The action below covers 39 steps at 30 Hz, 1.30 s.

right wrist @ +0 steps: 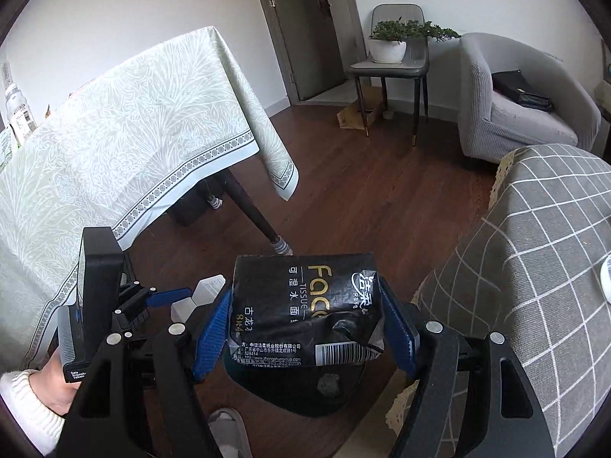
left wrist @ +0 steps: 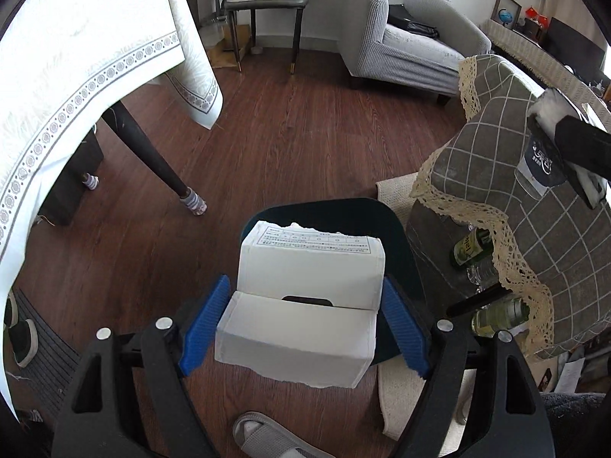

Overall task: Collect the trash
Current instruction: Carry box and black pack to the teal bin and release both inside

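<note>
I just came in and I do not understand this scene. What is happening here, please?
A person is collecting trash with a handheld claw in each hand. The left claw grips a white box, torn open. The right claw grips a crumpled black tissue pack. Both are held above a dark bin on the wooden floor, between two tables. Nothing has been dropped in yet.

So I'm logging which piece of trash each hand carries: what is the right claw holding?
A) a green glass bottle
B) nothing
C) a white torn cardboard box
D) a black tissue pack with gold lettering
D: in the right wrist view the right claw has its blue pads pressed on the crumpled black tissue pack, above the dark bin.
</note>
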{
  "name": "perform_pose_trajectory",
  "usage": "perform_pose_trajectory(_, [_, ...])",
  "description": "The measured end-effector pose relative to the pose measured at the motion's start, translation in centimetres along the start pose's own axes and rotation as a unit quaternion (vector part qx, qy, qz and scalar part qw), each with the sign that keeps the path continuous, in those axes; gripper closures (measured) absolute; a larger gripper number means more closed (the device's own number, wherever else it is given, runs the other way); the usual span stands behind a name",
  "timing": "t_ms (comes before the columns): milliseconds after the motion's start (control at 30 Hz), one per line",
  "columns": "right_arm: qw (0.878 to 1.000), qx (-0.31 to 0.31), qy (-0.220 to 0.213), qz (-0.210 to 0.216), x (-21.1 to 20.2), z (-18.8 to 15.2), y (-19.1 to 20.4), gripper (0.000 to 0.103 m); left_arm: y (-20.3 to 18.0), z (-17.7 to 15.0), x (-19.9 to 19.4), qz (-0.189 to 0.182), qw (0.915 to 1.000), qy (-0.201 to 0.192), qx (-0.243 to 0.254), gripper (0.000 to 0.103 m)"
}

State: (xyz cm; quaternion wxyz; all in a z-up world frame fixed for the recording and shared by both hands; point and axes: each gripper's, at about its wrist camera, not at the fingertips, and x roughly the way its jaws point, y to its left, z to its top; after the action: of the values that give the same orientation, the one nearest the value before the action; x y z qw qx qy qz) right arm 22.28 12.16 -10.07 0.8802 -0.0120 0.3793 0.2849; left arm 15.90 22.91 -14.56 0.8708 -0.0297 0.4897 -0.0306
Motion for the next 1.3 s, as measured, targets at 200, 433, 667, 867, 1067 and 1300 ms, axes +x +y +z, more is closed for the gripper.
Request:
perform_pose_trajectory(200, [1.000, 0.002, 0.018, -0.007, 1.2, 0.1, 0.1, 0.030, 0.3, -0.7, 1.1, 0.000, 0.9999, 0.016, 0.004, 0.016])
perform_pose_trajectory(433, [0.999, 0.006, 0.047, -0.014, 3.6, -0.1, 0.1, 0.030, 1.0, -0.9, 1.5, 0.004, 0.9997, 0.022, 0.009, 0.013])
perform_pose_trajectory(667, [0.995, 0.013, 0.092, -0.021, 7.3, -0.9, 0.0, 0.030, 2.2, -0.2, -0.8, 0.007, 0.9998, -0.016, -0.010, 0.016])
perform_pose_trajectory(867, [0.991, 0.010, 0.133, -0.026, 10.2, -2.4, 0.5, 0.030, 2.5, 0.7, -3.4, 0.011, 0.9983, -0.053, -0.021, 0.029])
perform_pose_trajectory(1067, [0.986, 0.006, 0.167, -0.031, 12.5, -3.6, 0.9, 0.030, 2.0, 2.5, -7.0, -0.008, 0.9940, -0.103, -0.035, 0.043])
perform_pose_trajectory(1300, [0.982, 0.016, 0.186, -0.021, 13.2, -4.7, 0.8, 0.020, 0.3, 3.3, -9.5, -0.009, 0.9903, -0.138, -0.012, 0.051])
